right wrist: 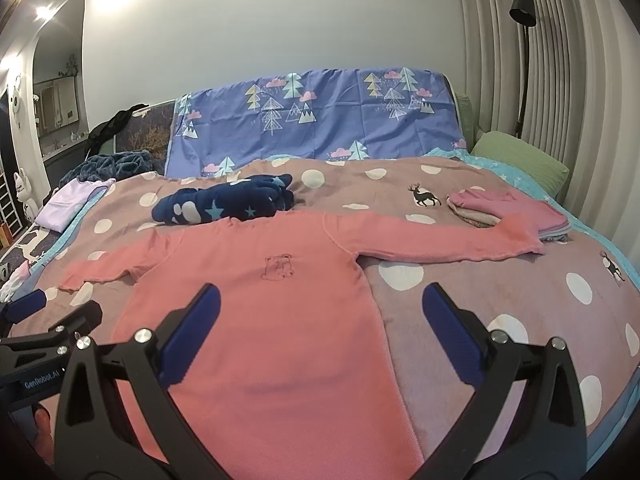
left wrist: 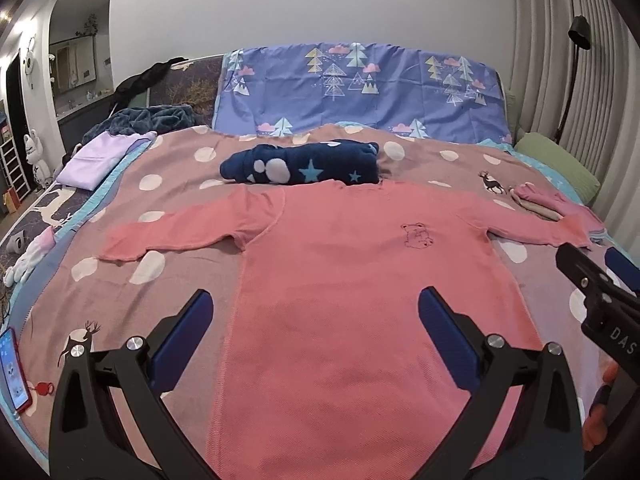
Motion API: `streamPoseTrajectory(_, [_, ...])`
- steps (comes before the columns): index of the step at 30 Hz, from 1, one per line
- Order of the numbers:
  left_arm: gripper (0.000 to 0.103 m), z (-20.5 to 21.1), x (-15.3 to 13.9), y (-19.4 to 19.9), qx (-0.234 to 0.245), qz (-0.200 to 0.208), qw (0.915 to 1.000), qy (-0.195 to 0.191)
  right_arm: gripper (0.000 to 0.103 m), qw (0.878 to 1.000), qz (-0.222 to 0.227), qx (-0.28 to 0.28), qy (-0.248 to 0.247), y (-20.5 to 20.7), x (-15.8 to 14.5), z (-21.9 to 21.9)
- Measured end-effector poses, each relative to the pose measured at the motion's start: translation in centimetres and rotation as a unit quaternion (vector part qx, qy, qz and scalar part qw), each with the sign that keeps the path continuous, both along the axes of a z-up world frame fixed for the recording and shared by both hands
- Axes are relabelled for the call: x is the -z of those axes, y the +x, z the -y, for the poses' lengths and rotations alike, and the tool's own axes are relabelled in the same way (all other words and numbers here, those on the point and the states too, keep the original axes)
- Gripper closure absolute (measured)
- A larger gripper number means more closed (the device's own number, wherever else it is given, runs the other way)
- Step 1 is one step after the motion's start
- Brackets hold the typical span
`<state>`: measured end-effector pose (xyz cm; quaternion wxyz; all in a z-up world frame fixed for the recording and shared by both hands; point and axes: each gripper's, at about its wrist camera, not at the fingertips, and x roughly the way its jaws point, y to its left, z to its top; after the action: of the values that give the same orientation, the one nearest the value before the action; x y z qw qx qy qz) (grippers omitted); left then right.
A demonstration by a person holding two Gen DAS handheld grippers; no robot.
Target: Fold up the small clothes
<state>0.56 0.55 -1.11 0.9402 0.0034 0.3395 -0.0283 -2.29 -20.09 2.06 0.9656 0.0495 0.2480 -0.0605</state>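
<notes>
A small pink long-sleeved shirt [left wrist: 352,280] [right wrist: 256,320] with a stitched bear on its chest lies flat on the bed, both sleeves spread out sideways. My left gripper [left wrist: 316,300] hovers open above the shirt's lower body, nothing between its blue pads. My right gripper [right wrist: 320,300] is open too, over the shirt's right side edge and the blanket. Each gripper shows at the edge of the other's view. The right sleeve's cuff [right wrist: 520,236] rests against a stack of folded clothes [right wrist: 484,208].
A dark blue starred garment [left wrist: 304,164] lies rolled just beyond the shirt's collar. A lilac folded cloth [left wrist: 100,156] sits at the far left. A phone [left wrist: 14,372] lies at the left edge of the brown polka-dot blanket [left wrist: 168,160]. A green pillow [right wrist: 520,156] is far right.
</notes>
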Motion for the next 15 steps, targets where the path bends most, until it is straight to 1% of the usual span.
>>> streamPoseTrajectory(1, [0.001,0.0,-0.1,0.0,0.002,-0.005,1.0000,-0.004,0.002,1.000,0.000,0.000,0.000,0.0,0.0,0.0])
streamPoseTrajectory(3, [0.001,0.1,-0.2,-0.2,0.006,0.002,1.0000,-0.002,0.002,1.000,0.000,-0.001,0.000,0.0,0.0,-0.1])
streamPoseTrajectory(4, [0.001,0.3,-0.2,-0.3,0.008,0.012,0.9999,0.003,0.002,1.000,0.000,-0.001,-0.001,0.0,0.0,-0.1])
streamPoseTrajectory(10, [0.001,1.1,-0.2,-0.7,0.011,0.021,0.9992,0.033,0.002,1.000,0.000,-0.002,0.000,0.0,0.0,-0.1])
streamPoseTrajectory(14, [0.001,1.2,-0.3,-0.8,0.012,0.026,0.9989,0.037,0.002,1.000,0.001,-0.003,-0.001,0.1,0.1,-0.3])
streamPoseTrajectory(15, [0.001,1.2,-0.3,-0.8,0.013,0.028,0.9990,0.032,0.002,1.000,0.002,-0.004,-0.002,0.1,0.2,-0.3])
